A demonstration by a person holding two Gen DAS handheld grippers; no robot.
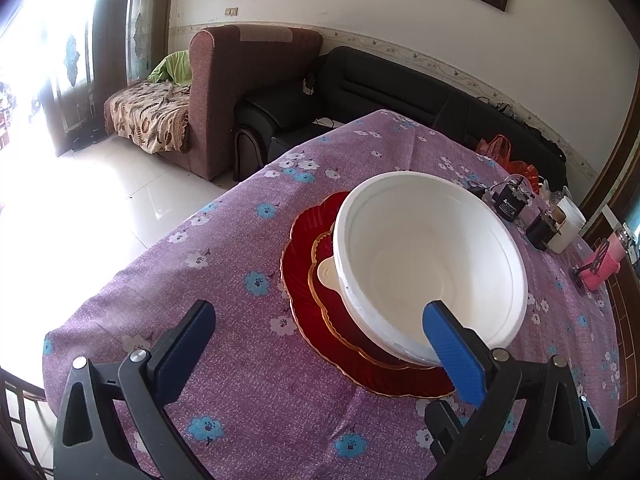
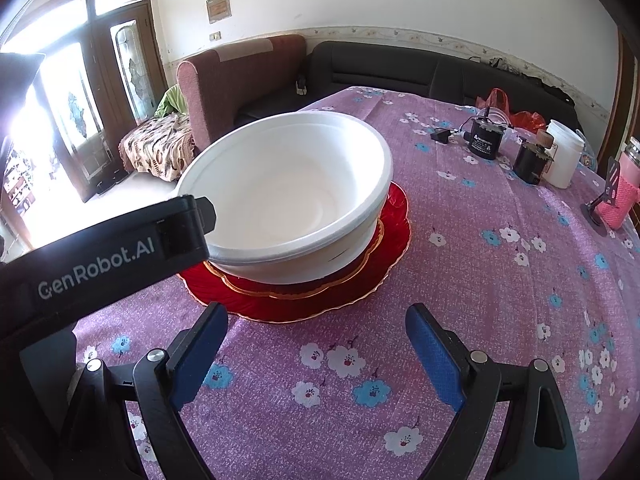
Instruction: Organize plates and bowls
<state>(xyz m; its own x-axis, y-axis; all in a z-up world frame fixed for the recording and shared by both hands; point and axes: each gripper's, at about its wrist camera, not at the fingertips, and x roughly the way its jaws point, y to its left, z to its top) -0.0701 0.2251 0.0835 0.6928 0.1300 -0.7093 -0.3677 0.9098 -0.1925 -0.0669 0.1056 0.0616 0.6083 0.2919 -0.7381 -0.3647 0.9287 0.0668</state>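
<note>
I have the white bowl (image 2: 288, 196) sitting on 2 stacked red plates (image 2: 384, 256), the smaller nested on the larger, toward the middle of the table (image 2: 460, 280), well in from every edge. My left gripper (image 1: 320, 344) has its jaws wide, its right finger (image 1: 452, 344) reaching over the bowl's near rim while the other hangs outside; nothing is pinched. My right gripper (image 2: 316, 352) is also spread wide over bare cloth, just short of the plates. The bowl looks like foam — light, crushable, easily dented — so I'd pinch the thick rim gently. The plates look glassy, stiff and slippery — I'd lift them by the scalloped edge.
</note>
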